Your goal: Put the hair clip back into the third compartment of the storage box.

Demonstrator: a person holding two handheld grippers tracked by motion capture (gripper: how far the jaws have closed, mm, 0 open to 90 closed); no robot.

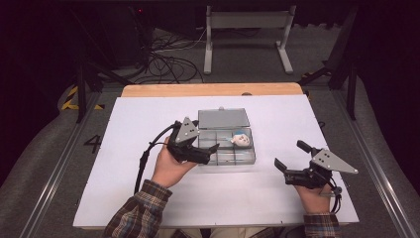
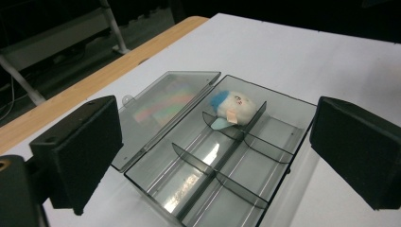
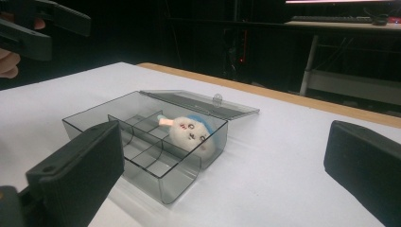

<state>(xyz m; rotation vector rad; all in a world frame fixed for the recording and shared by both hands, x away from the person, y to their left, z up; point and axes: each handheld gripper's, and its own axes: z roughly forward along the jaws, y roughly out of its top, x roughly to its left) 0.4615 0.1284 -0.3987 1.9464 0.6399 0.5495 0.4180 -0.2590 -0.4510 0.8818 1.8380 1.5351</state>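
Toy (image 1: 240,139) lies in box's (image 1: 250,157) far-right compartment, seemingly.

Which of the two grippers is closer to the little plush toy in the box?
Left. The left gripper hovers over the box's near-left edge, open, close to the plush toy. The right gripper sits open, well off to the box's right.

A clear smoky-grey plastic organiser box (image 1: 227,147) sits at the centre of the high view on the white table top, its hinged lid (image 1: 223,118) swung fully open and lying flat behind it, toward the top of the frame. Thin dividers split the box into several compartments. In the upper right compartment lies a small plush toy (image 1: 240,139), round and cream-white with a blue patch on its head and a tiny printed face; it rests on its side, leaning against a divider. The other compartments show bare bottoms.
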